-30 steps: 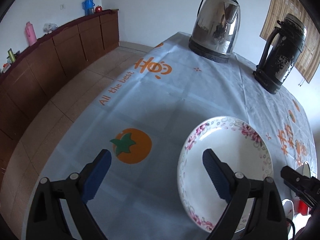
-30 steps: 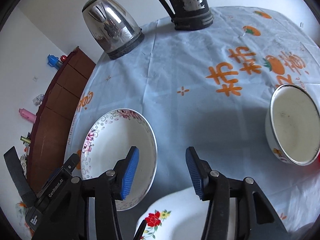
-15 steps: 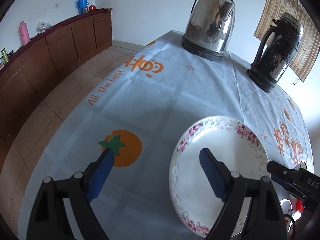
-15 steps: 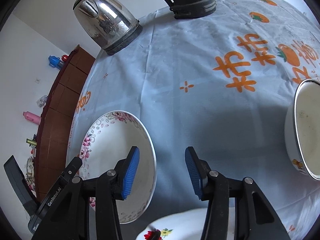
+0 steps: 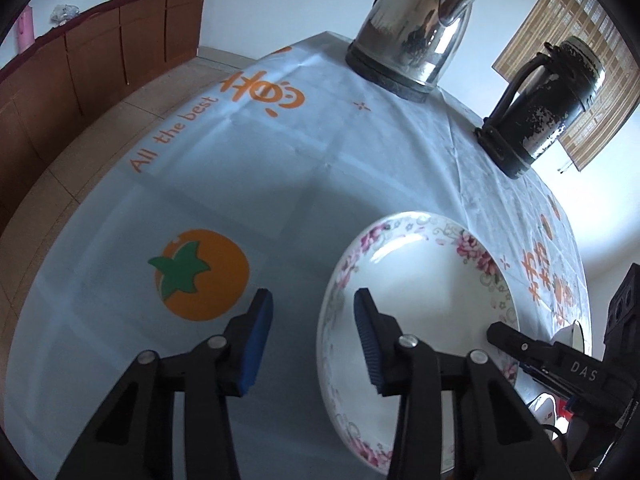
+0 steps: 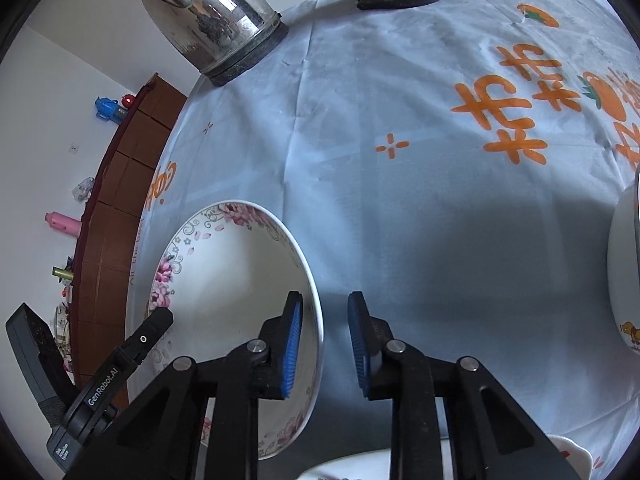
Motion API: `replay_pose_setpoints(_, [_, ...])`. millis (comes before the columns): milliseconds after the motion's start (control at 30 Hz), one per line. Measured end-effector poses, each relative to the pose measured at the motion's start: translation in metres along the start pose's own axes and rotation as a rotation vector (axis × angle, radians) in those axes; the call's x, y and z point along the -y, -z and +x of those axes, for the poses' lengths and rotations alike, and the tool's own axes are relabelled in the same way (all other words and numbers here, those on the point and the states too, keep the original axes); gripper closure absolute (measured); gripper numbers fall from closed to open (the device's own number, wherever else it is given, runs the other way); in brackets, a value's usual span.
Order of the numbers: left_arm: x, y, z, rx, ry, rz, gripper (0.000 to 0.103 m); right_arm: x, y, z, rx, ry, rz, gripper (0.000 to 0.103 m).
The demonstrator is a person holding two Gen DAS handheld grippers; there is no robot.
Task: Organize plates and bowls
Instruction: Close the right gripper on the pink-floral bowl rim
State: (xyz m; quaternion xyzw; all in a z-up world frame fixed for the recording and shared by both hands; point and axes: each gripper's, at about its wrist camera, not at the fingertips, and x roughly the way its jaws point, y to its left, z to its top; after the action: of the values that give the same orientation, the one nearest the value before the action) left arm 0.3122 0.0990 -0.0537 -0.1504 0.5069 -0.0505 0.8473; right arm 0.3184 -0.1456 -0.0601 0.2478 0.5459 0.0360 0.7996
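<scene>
Glossy glazed ceramic plate (image 5: 432,280) w/ pink floral rim. Thin matt tablecloth (image 5: 280,184), creased, looks like plastic sheet, orange print. Mirror-polished metal kettle (image 5: 416,32) on dull black base. Black jug (image 5: 548,108), coating flaked & rough. Matt black plastic gripper arms, ribbed blue pads (image 6: 290,344), shiny metal pins. Brown wood cabinets (image 5: 100,56), satin finish.

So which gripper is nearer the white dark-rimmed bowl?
Right: right gripper, fingers closing astride the flowered plate's rim, sits beside the bowl; the left gripper closes astride the opposite rim.
</scene>
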Motion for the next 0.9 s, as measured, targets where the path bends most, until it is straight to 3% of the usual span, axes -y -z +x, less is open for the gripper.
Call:
replay_pose_setpoints(67, [0.000,0.001,0.003,-0.016,0.045,-0.008,0.074,-0.004,0.001,0.001,0.001,0.008,-0.022,0.078])
replay_pose_setpoints(133, [0.002,0.002,0.006,-0.034,0.087,-0.012,0.077,-0.009,0.003,0.006,-0.016,-0.002,-0.049,0.086])
replay_pose_setpoints(300, [0.007,0.005,0.006,-0.009,0.067,-0.011,0.077,-0.013,0.004,0.005,0.000,0.022,-0.055,0.086])
replay_pose_setpoints(467, [0.014,0.009,0.006,0.030,-0.007,0.044,0.082,-0.013,0.007,0.003,0.013,0.030,-0.046,0.086])
replay_pose_setpoints(633, [0.006,0.006,-0.001,0.033,0.057,0.011,0.089,-0.013,0.014,-0.003,0.030,0.051,-0.063,0.087])
replay_pose_setpoints(800, [0.019,0.009,-0.019,0.105,0.018,0.063,0.089,-0.015,0.020,-0.017,0.061,0.033,-0.058,0.088])
replay_pose_setpoints(900, [0.015,0.008,-0.015,0.087,0.023,0.047,0.089,-0.020,0.023,-0.024,0.088,0.047,-0.080,0.088])
